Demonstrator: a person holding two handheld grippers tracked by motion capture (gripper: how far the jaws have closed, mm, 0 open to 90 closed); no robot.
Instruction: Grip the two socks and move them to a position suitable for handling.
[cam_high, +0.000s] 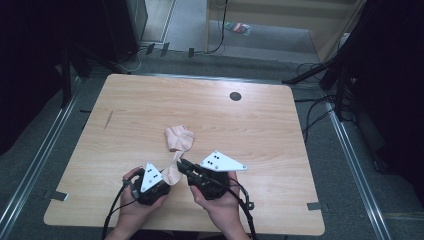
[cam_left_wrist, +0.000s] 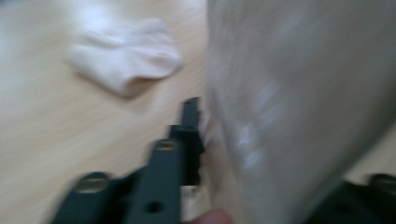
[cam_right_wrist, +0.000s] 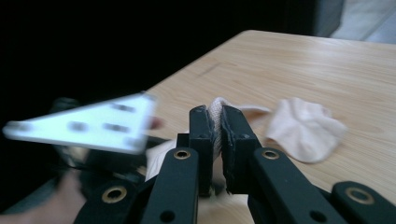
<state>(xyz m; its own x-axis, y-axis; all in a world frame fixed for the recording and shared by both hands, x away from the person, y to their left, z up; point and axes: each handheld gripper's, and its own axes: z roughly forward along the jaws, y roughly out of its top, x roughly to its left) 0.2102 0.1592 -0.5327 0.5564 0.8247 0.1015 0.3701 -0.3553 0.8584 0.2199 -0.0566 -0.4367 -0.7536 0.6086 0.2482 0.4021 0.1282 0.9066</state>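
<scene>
Pale pink sock (cam_high: 178, 142) lay near the middle of the wooden table (cam_high: 250, 130), its far end bunched on the tabletop and its near end stretched up toward the person, lifted off the wood; right gripper (cam_high: 183, 164) had its jaws clamped tight on that raised end, fabric pinched between the pads in the right gripper view (cam_right_wrist: 217, 122). Left gripper (cam_high: 166, 176) sat just beside it at the same end, cloth pressed against one jaw in its own blurred view (cam_left_wrist: 280, 107); grip on the sock couldn't be told.
</scene>
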